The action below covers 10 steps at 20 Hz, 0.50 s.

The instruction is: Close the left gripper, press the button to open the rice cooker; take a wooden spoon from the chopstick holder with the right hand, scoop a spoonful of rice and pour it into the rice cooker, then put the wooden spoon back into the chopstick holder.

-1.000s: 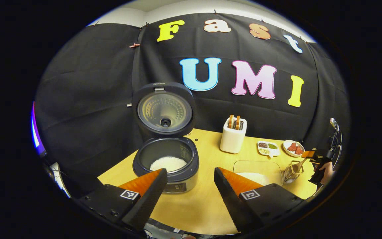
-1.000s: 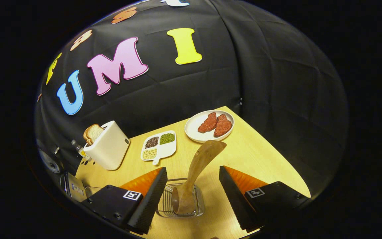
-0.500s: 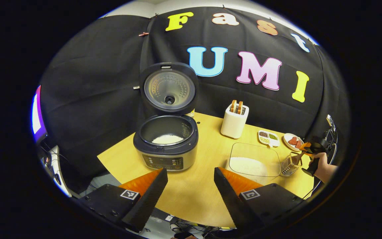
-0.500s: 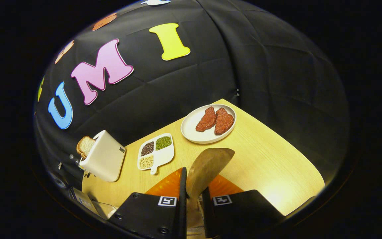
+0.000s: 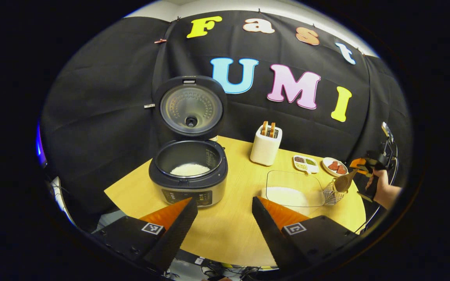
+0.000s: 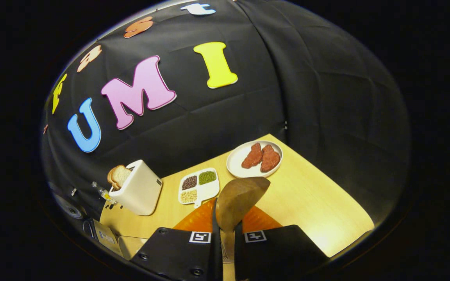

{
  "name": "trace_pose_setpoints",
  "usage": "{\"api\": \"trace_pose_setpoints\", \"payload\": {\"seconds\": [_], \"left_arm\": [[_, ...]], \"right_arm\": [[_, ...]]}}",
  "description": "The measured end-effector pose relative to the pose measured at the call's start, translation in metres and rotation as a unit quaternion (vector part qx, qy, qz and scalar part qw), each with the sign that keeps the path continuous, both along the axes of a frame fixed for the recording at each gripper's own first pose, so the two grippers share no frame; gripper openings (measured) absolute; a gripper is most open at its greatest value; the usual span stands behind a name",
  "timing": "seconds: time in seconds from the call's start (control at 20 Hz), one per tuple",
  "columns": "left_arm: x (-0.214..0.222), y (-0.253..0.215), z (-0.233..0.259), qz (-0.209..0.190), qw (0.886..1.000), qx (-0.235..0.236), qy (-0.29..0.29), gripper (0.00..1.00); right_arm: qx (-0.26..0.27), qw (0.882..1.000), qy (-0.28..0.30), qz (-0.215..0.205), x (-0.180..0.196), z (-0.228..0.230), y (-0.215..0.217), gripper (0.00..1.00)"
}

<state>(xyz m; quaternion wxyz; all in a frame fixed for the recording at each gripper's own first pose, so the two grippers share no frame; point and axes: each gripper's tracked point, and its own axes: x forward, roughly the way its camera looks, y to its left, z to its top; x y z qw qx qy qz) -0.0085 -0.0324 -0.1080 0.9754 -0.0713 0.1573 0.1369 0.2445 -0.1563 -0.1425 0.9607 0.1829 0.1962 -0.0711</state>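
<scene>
The rice cooker (image 5: 188, 183) stands open, its lid (image 5: 191, 107) upright and white rice (image 5: 189, 169) in the pot. My left gripper (image 5: 221, 208) hangs open in front of it, over the table's near edge, holding nothing. In the left gripper view the right gripper (image 5: 359, 166), held by a hand (image 5: 383, 191), grips the wooden spoon (image 5: 342, 182) just above the wire chopstick holder (image 5: 328, 192). In the right gripper view my right gripper (image 6: 227, 234) is shut on the wooden spoon (image 6: 240, 199), whose bowl sticks up beyond the fingers. A glass tray of rice (image 5: 293, 191) lies left of the holder.
A white toaster (image 5: 265, 147) with bread, a divided dish of beans (image 5: 305, 164) and a plate with meat (image 5: 334, 166) line the back of the wooden table (image 5: 233, 230). The same toaster (image 6: 139, 187), dish (image 6: 199, 185) and plate (image 6: 254, 158) lie ahead of the right gripper.
The right gripper shut on the spoon standing in the holder and has lifted it a little. The left gripper drew back from the cooker, staying open.
</scene>
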Motion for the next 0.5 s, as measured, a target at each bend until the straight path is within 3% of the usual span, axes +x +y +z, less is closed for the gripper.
{"api": "trace_pose_setpoints", "payload": {"seconds": [0.2, 0.5], "left_arm": [[-0.002, 0.019, -0.009, -0.049, 0.998, 0.033, -0.009, 0.96], [-0.021, 0.047, -0.04, -0.078, 0.997, -0.007, -0.007, 0.96]], "right_arm": [[-0.009, 0.999, -0.044, 0.015, -0.03, 0.055, 0.036, 0.16], [-0.02, 0.993, -0.086, 0.081, -0.067, 0.097, 0.13, 0.16]]}}
